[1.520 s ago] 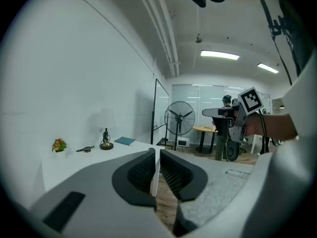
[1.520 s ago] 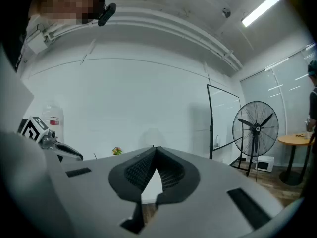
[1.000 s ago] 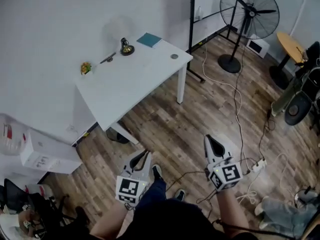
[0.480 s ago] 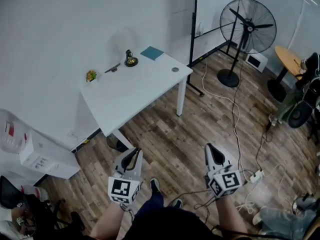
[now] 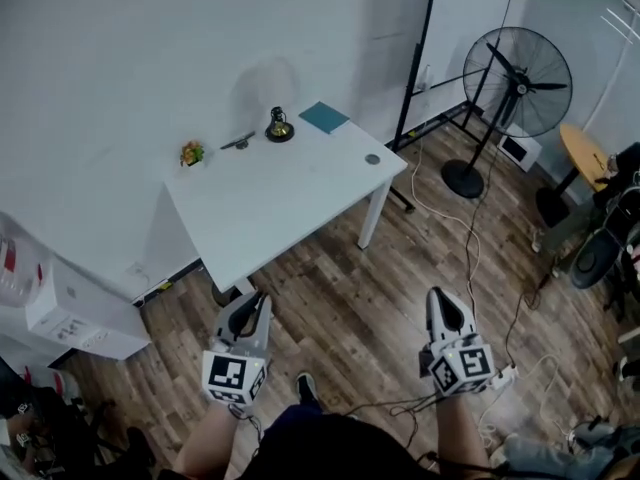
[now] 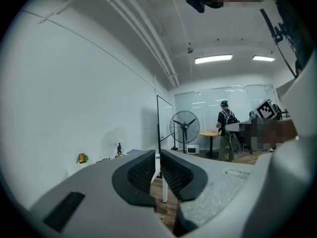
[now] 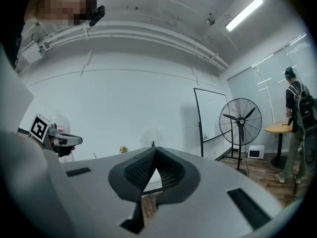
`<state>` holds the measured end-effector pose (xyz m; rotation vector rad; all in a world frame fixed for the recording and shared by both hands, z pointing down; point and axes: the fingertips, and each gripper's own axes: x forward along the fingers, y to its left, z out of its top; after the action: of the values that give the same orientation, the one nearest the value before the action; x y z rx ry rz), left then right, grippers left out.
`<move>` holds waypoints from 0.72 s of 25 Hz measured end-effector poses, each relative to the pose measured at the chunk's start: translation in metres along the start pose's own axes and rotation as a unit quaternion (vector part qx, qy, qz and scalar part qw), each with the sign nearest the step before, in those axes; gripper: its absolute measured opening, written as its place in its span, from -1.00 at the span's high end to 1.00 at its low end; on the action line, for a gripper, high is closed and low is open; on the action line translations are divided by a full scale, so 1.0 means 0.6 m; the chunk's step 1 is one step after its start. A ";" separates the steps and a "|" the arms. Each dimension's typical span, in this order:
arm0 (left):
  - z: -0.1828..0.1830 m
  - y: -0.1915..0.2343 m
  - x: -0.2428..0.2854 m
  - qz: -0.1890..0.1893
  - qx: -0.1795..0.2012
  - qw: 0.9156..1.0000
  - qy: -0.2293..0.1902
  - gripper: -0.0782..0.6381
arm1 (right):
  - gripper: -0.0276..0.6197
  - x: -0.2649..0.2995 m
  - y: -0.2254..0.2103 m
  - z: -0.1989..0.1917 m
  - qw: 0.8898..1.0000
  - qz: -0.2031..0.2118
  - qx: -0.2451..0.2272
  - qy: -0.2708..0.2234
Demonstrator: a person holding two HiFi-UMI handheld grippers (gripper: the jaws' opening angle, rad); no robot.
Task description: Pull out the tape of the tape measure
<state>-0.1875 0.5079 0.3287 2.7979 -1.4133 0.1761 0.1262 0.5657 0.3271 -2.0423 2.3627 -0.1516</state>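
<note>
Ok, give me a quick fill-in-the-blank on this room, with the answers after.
The teal card lies on the white ___.
The black standing ___ is on the wooden floor beside the whiteboard.
The right gripper has its jaws ___, with nothing between them.
Missing words: table; fan; shut.

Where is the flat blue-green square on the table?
Find the white table by the wall. At its far edge, toward the fan, lies the teal square. It alone is flat and coloured; the dark ornament beside it stands up.
</note>
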 end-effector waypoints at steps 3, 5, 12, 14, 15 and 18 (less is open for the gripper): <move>-0.021 0.080 0.028 0.010 -0.012 1.000 -0.001 0.70 | 0.90 0.061 0.017 -0.004 1.000 -0.009 -0.013 0.015; -0.041 0.119 0.044 0.014 -0.025 1.000 0.006 0.70 | 0.90 0.090 0.027 -0.004 0.999 -0.017 -0.019 0.022; -0.065 0.152 0.118 0.006 -0.045 0.999 0.025 0.70 | 0.90 0.152 0.014 -0.014 0.999 -0.016 -0.024 0.036; -0.070 0.147 0.145 0.003 -0.043 0.999 0.032 0.70 | 0.90 0.176 -0.002 -0.028 0.999 -0.013 -0.018 0.043; -0.074 0.147 0.159 0.003 -0.042 0.998 0.036 0.70 | 0.90 0.192 -0.010 -0.037 0.999 -0.009 -0.015 0.047; -0.082 0.154 0.202 0.016 -0.037 0.998 0.049 0.70 | 0.90 0.256 -0.038 -0.054 0.999 0.011 -0.003 0.049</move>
<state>-0.1952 0.3582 0.3854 2.6696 -1.4130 0.2531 0.1235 0.4130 0.3692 -2.0572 2.4420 -0.2497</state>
